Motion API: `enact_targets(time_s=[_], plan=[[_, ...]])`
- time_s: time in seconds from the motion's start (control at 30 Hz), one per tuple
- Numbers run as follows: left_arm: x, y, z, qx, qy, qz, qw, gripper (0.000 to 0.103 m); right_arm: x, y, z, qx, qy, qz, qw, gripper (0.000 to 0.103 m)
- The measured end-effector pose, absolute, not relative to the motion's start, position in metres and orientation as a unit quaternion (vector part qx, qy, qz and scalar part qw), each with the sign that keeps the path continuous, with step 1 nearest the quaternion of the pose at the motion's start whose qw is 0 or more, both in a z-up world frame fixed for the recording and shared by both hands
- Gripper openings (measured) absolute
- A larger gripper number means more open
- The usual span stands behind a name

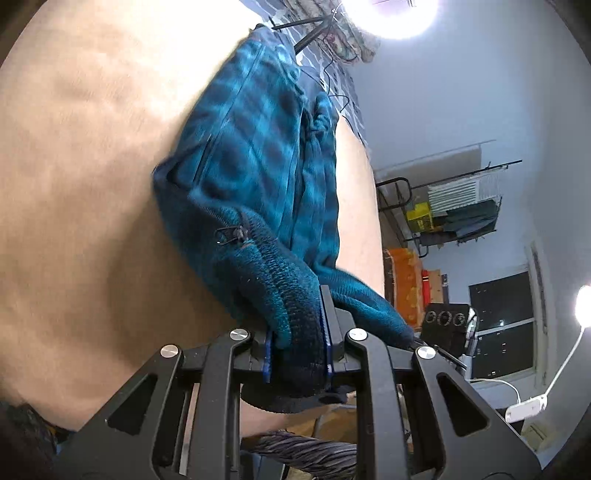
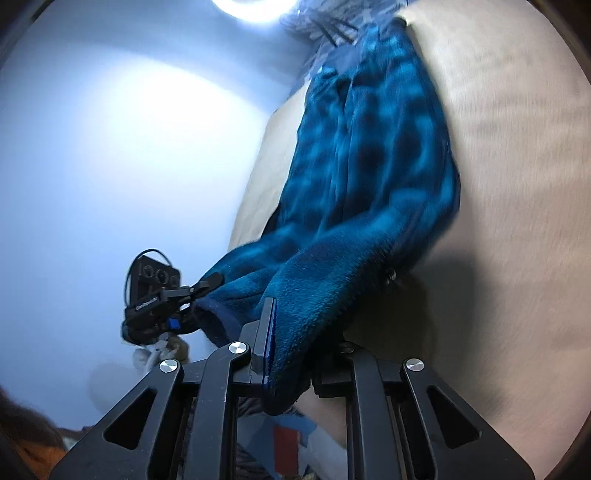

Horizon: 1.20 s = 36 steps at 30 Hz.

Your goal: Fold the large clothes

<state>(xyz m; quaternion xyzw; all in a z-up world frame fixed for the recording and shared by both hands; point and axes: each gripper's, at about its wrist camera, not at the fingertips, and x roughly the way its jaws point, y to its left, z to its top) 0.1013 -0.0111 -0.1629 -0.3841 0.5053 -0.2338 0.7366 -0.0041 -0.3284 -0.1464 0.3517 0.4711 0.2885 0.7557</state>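
Note:
A teal and dark blue plaid fleece jacket (image 1: 258,155) with a zipper lies stretched over a tan surface (image 1: 81,184). My left gripper (image 1: 297,349) is shut on its dark ribbed hem, which bulges between the fingers. My right gripper (image 2: 291,339) is shut on another part of the jacket's edge (image 2: 369,166), lifted off the tan surface (image 2: 517,184). The left gripper (image 2: 184,295) also shows in the right wrist view, holding the fleece to the left. The right finger of my right gripper is hidden under the fabric.
A rack with folded items (image 1: 461,206) and an orange box (image 1: 406,291) stand against the far wall. A white power strip and cable (image 1: 524,406) lie at the lower right. Bright lamps (image 1: 399,14) shine overhead. A grey knit fabric (image 1: 306,450) lies below the left gripper.

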Motion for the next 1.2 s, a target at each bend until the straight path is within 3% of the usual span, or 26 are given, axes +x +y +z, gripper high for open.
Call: enact_targets(time_s=[0.17, 0.37, 0.87, 1.2], plan=[[0.142, -0.021, -0.145, -0.363, 0.513, -0.211, 0.748, 0.018, 0.03, -0.339, -0.13, 0.331, 0.477, 0.245, 0.776, 0.012], [0.177, -0.02, -0.16, -0.38, 0.521, -0.186, 0.741, 0.018, 0.077, -0.354, -0.127, 0.334, 0.482, 0.206, 0.784, 0.012], [0.234, -0.026, -0.218, -0.398, 0.554, -0.141, 0.717, 0.018, 0.152, -0.364, -0.181, 0.359, 0.53, 0.151, 0.753, 0.012], [0.244, -0.011, -0.22, -0.452, 0.556, -0.167, 0.677, 0.034, 0.153, -0.389, -0.188, 0.437, 0.524, 0.185, 0.707, 0.018]])
